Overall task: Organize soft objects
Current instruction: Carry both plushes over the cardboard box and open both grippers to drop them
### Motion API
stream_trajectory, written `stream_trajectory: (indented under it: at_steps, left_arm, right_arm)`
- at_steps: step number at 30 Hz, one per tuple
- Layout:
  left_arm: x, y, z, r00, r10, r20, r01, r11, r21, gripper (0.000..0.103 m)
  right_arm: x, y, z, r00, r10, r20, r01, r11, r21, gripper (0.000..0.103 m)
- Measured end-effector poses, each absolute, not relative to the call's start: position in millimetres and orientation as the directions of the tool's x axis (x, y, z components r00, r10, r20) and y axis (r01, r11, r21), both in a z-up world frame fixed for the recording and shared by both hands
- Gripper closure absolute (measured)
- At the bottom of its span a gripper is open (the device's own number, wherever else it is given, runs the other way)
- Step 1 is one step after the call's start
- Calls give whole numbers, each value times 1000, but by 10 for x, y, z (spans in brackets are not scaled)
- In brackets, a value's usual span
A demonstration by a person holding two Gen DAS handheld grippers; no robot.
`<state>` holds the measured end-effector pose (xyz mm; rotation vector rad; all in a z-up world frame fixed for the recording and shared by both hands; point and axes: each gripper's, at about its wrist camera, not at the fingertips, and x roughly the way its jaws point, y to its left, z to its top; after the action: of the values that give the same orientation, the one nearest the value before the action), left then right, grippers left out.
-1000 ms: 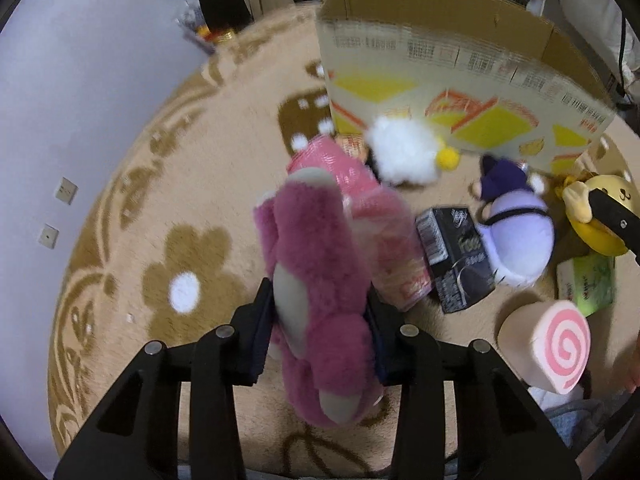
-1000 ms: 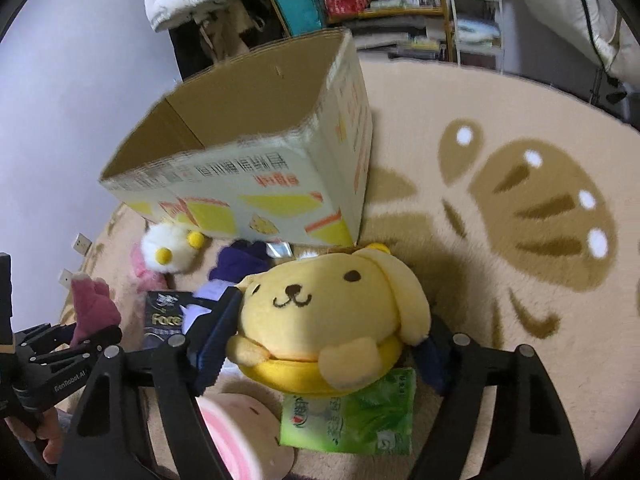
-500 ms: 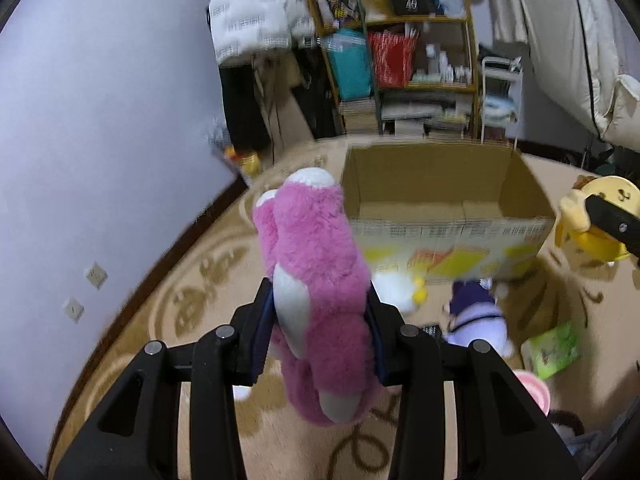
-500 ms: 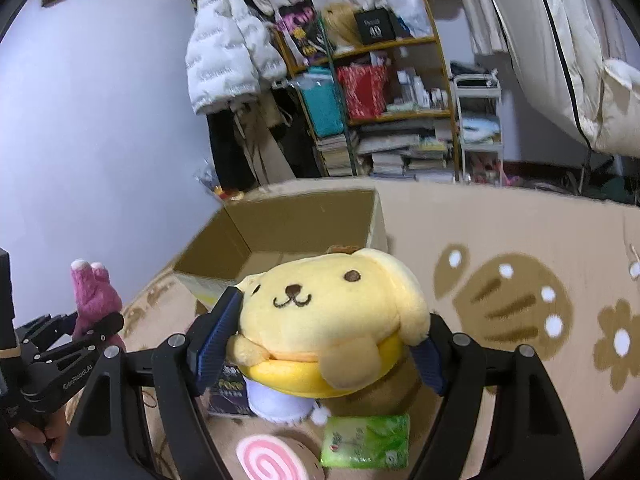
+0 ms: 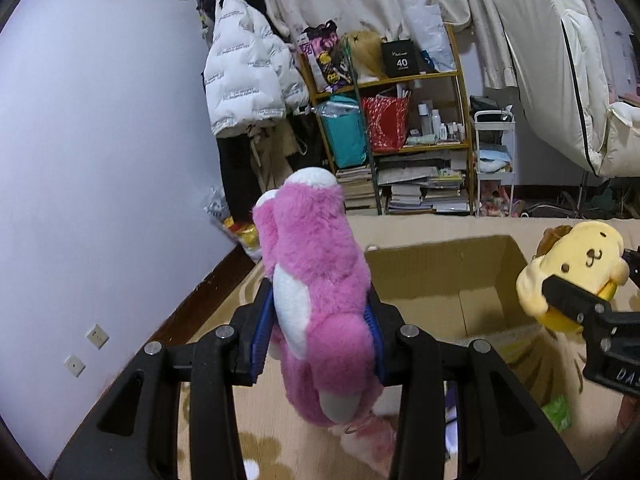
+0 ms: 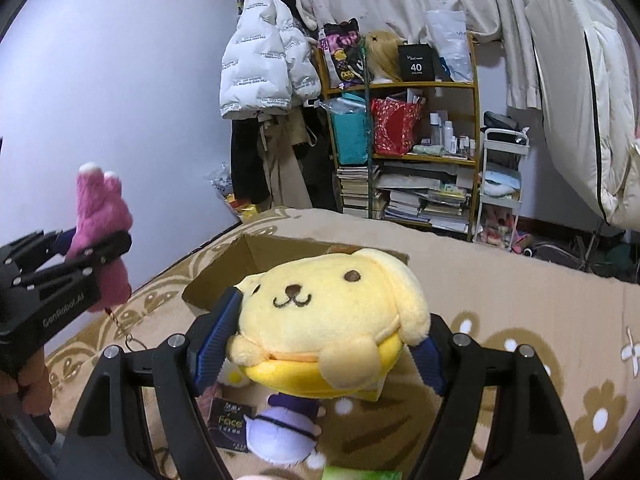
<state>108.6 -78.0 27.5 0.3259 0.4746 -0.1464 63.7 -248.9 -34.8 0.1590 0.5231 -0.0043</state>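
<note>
Two soft, light toys: my left gripper (image 5: 318, 334) jaws are squeezing the pink plush (image 5: 316, 280), my right gripper (image 6: 320, 346) jaws are hugging the yellow dog plush (image 6: 332, 316) around its squishy middle.

Black grippers (image 5: 318, 334), blue pads (image 6: 216, 340), silver screws
</note>
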Motion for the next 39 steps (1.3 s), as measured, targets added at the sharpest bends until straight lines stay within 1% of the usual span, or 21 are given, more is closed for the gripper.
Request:
stream_trajectory:
  at_steps: [7,14,19,24,32,39]
  left_arm:
    - [1387,-933,226,886,-80,-457,231,930,287,64]
    - [1591,-1055,128,875,-115,-471,263,929,261,64]
    - [1682,-1139,-34,865,-114,-490,266,930,254,64]
    - [1783,-1167,-191,844,-112,-524,275,930,243,64]
    - [1944,-1167,-406,777,-171,-605,318,937,143,64]
    - [1979,-1173,-567,712,-232,-663,364,929,65,64]
  right_arm:
    - [895,-2578,-358,867,31,-497,35,992,124,21]
    - [1126,-2637,-433,860,33,-510,15,996,90,20]
    - [1241,-2656,-564,855,42,-517,2,996,84,20]
    - [1298,-2670,-736,847,65,-528,-2,993,118,19]
    - [1368,-2691,-895,834,81,-546,-3,990,143,19]
    - [1351,-2759,-913,832,81,-548,10,987,160,16]
